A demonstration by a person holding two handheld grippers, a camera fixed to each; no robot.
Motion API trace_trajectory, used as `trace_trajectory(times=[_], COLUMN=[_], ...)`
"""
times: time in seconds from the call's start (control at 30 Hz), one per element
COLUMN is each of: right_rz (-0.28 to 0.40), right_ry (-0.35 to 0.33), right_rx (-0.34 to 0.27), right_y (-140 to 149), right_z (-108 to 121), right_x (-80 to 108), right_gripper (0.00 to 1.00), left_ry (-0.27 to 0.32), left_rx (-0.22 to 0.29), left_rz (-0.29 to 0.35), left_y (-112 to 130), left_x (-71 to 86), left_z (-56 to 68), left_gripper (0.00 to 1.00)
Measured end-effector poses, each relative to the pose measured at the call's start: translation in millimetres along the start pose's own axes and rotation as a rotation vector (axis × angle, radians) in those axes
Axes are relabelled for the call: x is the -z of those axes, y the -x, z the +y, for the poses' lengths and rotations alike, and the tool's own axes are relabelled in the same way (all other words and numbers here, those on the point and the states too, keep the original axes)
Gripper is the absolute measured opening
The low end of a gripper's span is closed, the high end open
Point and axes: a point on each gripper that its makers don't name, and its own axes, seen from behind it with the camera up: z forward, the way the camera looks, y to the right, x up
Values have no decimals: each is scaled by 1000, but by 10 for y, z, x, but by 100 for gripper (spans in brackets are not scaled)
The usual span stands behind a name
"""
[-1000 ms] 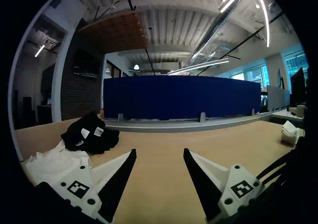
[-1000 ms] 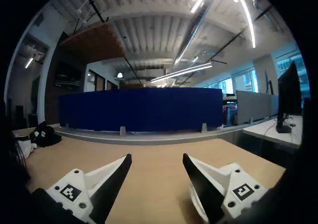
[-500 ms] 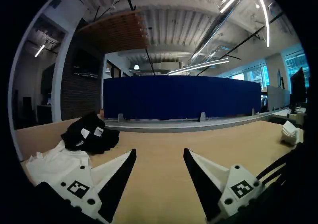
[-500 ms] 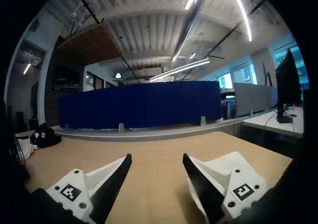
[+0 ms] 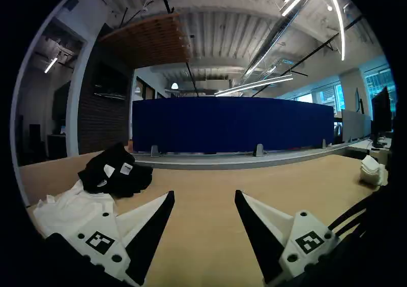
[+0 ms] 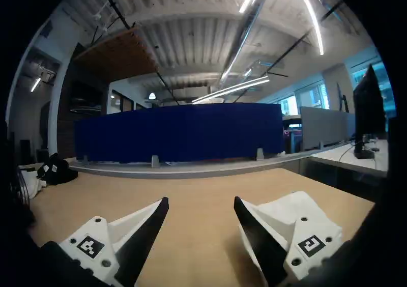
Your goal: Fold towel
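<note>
In the left gripper view my left gripper (image 5: 203, 195) stands open low over the wooden table (image 5: 203, 226), nothing between its fingers. A crumpled white towel (image 5: 68, 208) lies just left of its left finger, with a black cloth pile (image 5: 114, 174) behind it. A small folded white stack (image 5: 372, 170) sits at the far right. In the right gripper view my right gripper (image 6: 201, 201) is open and empty too. A folded white towel (image 6: 287, 210) lies against its right finger. Far left are the black cloth pile (image 6: 55, 169) and a bit of white towel (image 6: 31, 182).
A long blue divider (image 5: 229, 124) on a grey rail closes the table's far edge. Right of it stand other desks and a dark monitor (image 6: 369, 114). Bare wood stretches ahead of both grippers. Dark cables (image 5: 351, 217) cross the lower right of the left gripper view.
The right gripper's view has shifted a little, and more of the folded white towel now shows beside its right finger. The left gripper has stayed still. Both remain open.
</note>
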Motion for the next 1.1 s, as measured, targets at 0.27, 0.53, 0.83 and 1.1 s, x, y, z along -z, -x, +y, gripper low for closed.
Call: trace_trajectory(times=[0.27, 0.53, 0.83, 1.1], right_rz=[0, 0, -2, -2], right_ry=[-8, -2, -3, -2], right_rx=[24, 50, 54, 54], right_y=[27, 86, 112, 112], right_z=[-38, -44, -44, -41], right_x=[-17, -45, -56, -59], right_gripper=[99, 99, 100, 100], left_ry=[0, 0, 0, 0], left_rx=[0, 0, 0, 0], left_rz=[0, 0, 0, 0], left_y=[-1, 1, 4, 3], left_x=[2, 0, -5, -4], left_z=[7, 6, -5, -6], left_gripper=[87, 87, 87, 88])
